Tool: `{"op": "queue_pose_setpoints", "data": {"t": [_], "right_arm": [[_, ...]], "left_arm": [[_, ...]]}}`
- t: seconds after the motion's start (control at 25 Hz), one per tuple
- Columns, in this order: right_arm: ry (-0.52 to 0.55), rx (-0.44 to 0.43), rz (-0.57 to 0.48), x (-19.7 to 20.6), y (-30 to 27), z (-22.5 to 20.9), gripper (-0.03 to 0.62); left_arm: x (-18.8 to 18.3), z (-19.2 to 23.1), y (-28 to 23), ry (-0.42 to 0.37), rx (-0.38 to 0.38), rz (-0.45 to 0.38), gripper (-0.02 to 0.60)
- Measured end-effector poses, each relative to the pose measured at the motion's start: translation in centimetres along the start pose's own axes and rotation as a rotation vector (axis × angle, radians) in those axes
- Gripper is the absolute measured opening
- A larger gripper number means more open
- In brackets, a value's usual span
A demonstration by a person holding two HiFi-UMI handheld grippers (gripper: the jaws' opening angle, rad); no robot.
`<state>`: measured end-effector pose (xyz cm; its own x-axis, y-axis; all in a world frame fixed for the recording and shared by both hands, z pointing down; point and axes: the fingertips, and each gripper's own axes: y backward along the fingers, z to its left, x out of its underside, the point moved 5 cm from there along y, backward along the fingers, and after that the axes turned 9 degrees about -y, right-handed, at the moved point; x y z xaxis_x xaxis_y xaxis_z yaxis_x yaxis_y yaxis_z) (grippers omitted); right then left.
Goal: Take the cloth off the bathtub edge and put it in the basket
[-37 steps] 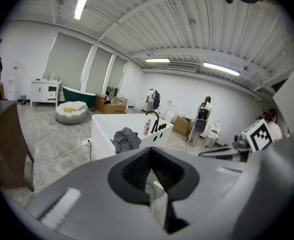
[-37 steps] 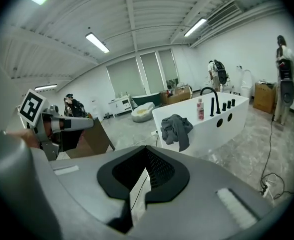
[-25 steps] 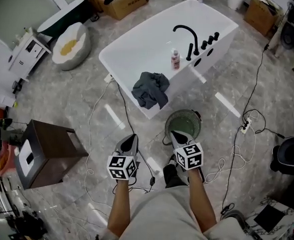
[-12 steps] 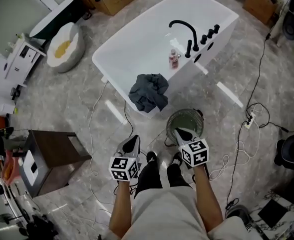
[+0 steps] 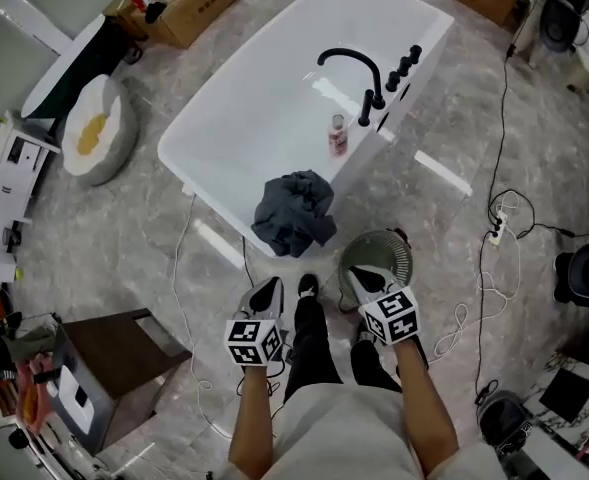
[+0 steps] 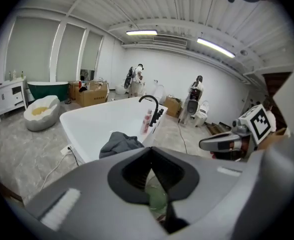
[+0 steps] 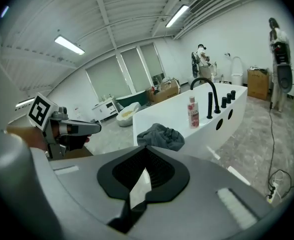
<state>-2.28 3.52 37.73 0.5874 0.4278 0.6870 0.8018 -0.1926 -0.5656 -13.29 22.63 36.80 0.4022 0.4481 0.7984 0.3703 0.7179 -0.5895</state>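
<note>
The cloth [image 5: 294, 213], a crumpled dark grey bundle, lies draped over the near end of the white bathtub [image 5: 264, 108], by the corner closest to the person. Part of it hangs down the outer wall.

Far to the left, a white floor cushion [image 5: 92, 133] with a yellow patch sits on the marbled floor. A dark wooden stool [image 5: 124, 343] stands at the lower left.

The left gripper [image 5: 267, 288] is held out in front of the person, below the cloth in the head view and well apart from it. Its jaws are pressed together with nothing between them. Its own view looks across them at the cloth on the tub's edge.

On the tub's right-hand rim a black faucet [image 5: 349, 63] arches over the basin. A small pinkish bottle [image 5: 337, 133] stands on the rim beside it.

To the right of the cloth, on the floor just beside the tub's wall, stands the round green basket [image 5: 394, 246]. The right gripper [image 5: 359, 276] overlaps the basket's near side in the head view. Its jaws are likewise clenched and empty.

Black cables and a white power strip [image 5: 494, 233] trail across the floor at the right.
</note>
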Motion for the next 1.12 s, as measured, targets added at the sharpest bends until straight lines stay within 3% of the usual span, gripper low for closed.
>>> {"op": "queue_pose_setpoints", "data": {"t": [0.32,0.56,0.8,0.96,1.12], "right_arm": [[-0.176,0.081,-0.050,-1.5,-9.1,0.6,0.000],[-0.131,0.187,-0.043,-1.0,-14.3,-1.6,0.002],[-0.182,0.181,-0.090,1.1,-18.1,-4.5,0.033],[-0.172,0.148,-0.087,2.3,-20.6,-5.6,0.105],[-0.136,0.067,-0.066,3.3,-23.7,-7.1,0.271]], "left_arm": [[-1.5,8.8,-6.6,-0.001,0.140,0.017,0.058],[-0.1,13.1,-11.6,-0.071,0.186,0.057,0.057],[2.9,15.7,-16.1,-0.085,0.237,0.077,0.071],[4.6,16.7,-19.4,-0.116,0.268,0.090,0.169],[6.5,17.1,-22.8,-0.190,0.323,0.139,0.327]]}}
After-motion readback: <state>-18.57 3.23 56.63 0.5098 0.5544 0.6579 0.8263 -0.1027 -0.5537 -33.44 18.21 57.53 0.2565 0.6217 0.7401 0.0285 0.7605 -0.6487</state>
